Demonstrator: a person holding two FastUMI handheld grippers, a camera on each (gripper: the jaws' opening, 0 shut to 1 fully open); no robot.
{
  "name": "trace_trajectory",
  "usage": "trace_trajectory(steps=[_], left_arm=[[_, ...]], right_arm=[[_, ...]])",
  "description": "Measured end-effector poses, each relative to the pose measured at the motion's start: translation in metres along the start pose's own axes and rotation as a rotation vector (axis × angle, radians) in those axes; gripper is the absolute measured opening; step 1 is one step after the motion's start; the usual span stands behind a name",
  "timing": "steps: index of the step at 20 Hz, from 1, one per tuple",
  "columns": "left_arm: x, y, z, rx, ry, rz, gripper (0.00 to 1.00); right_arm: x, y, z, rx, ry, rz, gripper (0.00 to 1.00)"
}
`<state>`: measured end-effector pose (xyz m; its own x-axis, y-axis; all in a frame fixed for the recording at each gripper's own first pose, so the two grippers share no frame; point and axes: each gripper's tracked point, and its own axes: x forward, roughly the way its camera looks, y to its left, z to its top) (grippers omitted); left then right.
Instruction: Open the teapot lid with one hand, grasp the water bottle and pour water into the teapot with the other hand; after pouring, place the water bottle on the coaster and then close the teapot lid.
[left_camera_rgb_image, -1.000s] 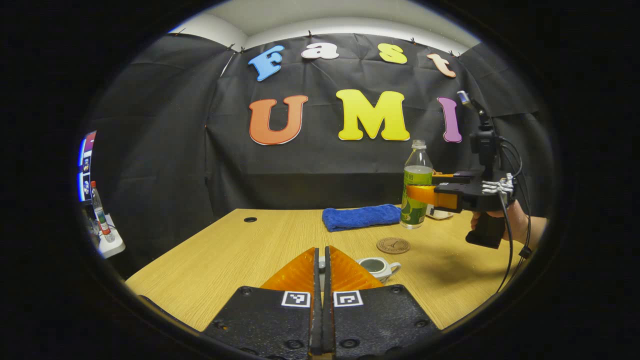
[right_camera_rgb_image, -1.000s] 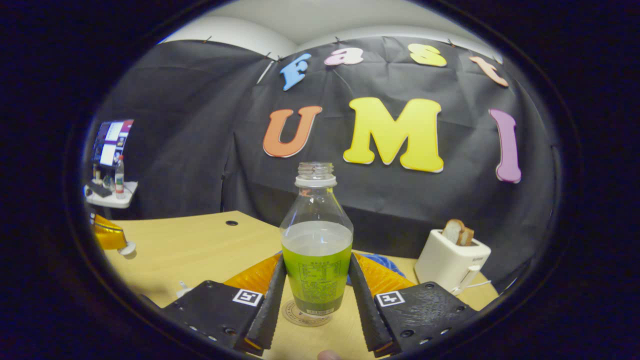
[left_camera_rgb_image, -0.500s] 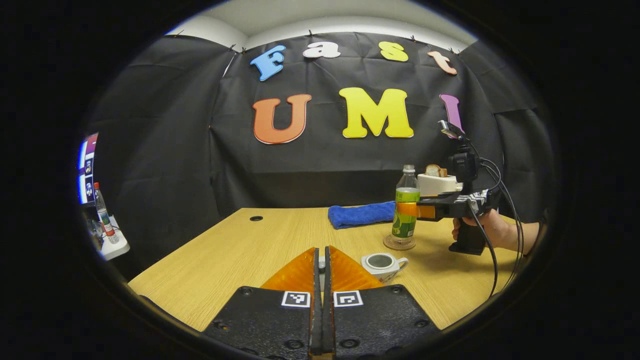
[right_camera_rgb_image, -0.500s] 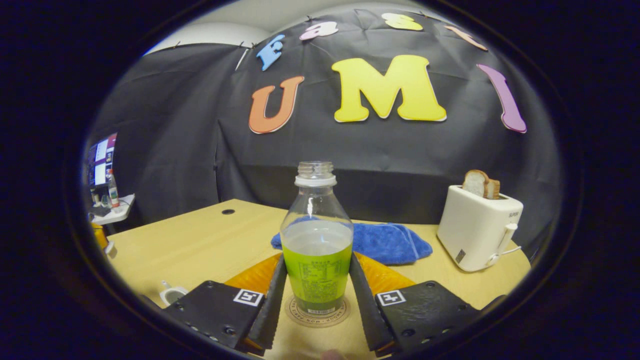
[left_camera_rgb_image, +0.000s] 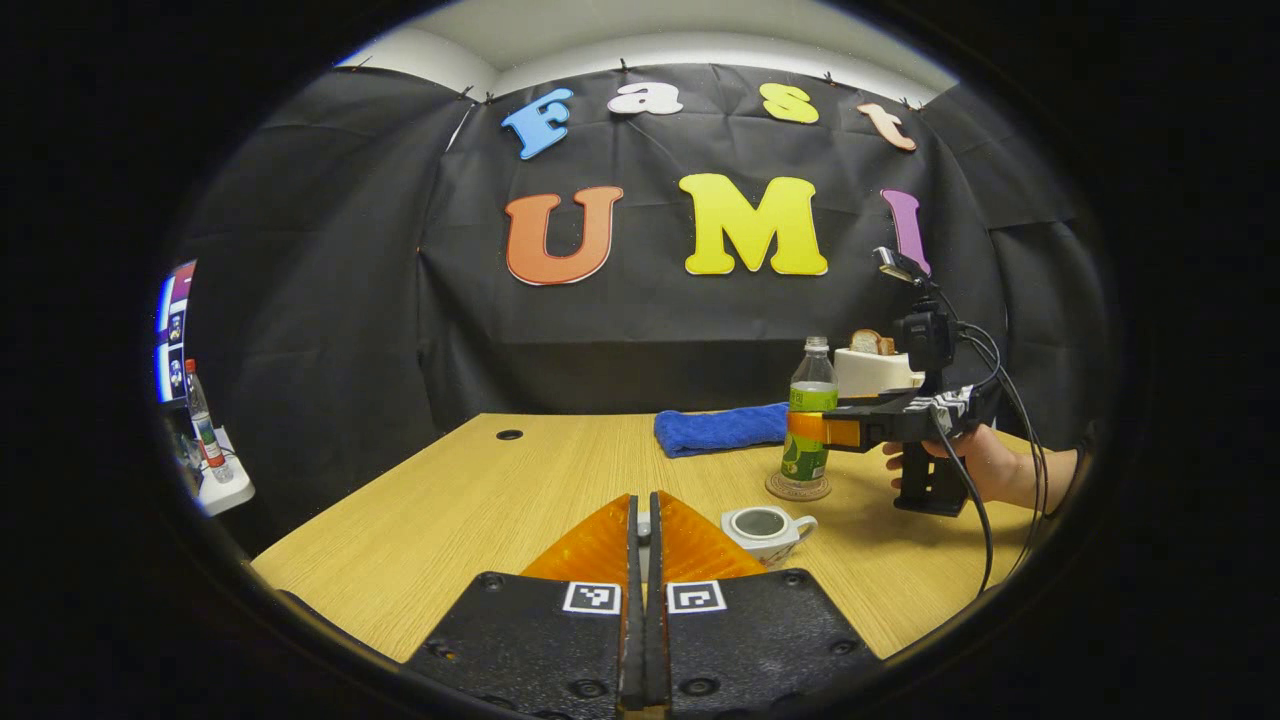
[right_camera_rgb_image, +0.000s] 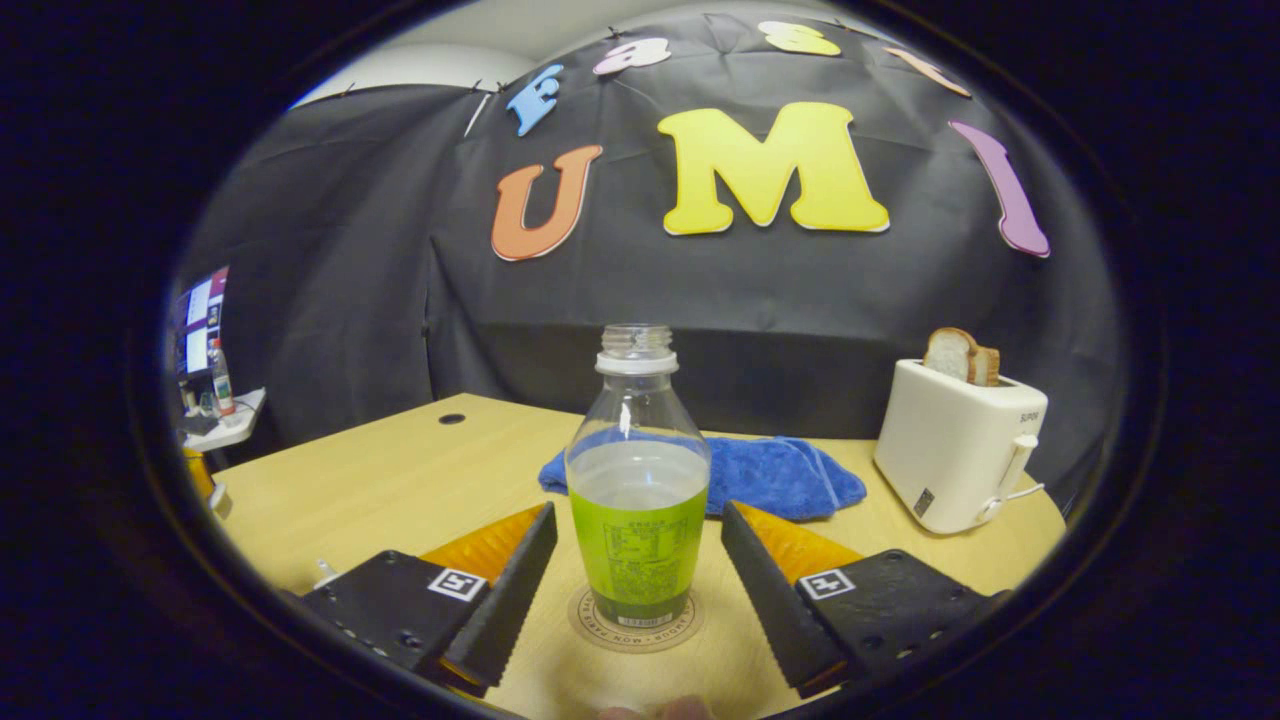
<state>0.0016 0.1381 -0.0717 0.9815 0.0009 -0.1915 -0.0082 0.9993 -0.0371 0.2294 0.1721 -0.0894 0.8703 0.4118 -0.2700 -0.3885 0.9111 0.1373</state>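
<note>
On coaster (right_camera_rgb_image: 636, 622): water bottle (right_camera_rgb_image: 638, 500) upright | right tongs (right_camera_rgb_image: 637, 580) level, spread apart | left tongs (left_camera_rgb_image: 643, 545) closed

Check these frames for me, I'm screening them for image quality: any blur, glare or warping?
Left gripper view: sharp, with strong fisheye bending of the table edge; the right gripper throws a soft shadow on the wood. Right gripper view: the water bottle is crisp with a small highlight on its shoulder; the toaster leans from distortion.
</note>
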Motion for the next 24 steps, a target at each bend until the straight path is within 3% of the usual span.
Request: trace_trajectory(steps=[5, 12, 19, 24], left_arm=[[0.015, -0.024, 0.009, 0.002, -0.030, -0.053, 0.03], [0.054, -0.070, -0.001, 0.002, -0.015, -0.125, 0.03], [0.076, -0.097, -0.020, 0.057, 0.014, -0.136, 0.03], [0.083, -0.092, -0.028, 0.047, 0.033, -0.115, 0.03]], right_arm=[[-0.050, -0.012, 0.007, 0.034, -0.017, -0.020, 0.97], [-0.145, -0.061, 0.006, -0.072, -0.138, -0.199, 0.95], [-0.195, -0.071, -0.015, -0.130, -0.175, -0.265, 0.95], [-0.203, -0.080, -0.017, -0.096, -0.180, -0.282, 0.95]])
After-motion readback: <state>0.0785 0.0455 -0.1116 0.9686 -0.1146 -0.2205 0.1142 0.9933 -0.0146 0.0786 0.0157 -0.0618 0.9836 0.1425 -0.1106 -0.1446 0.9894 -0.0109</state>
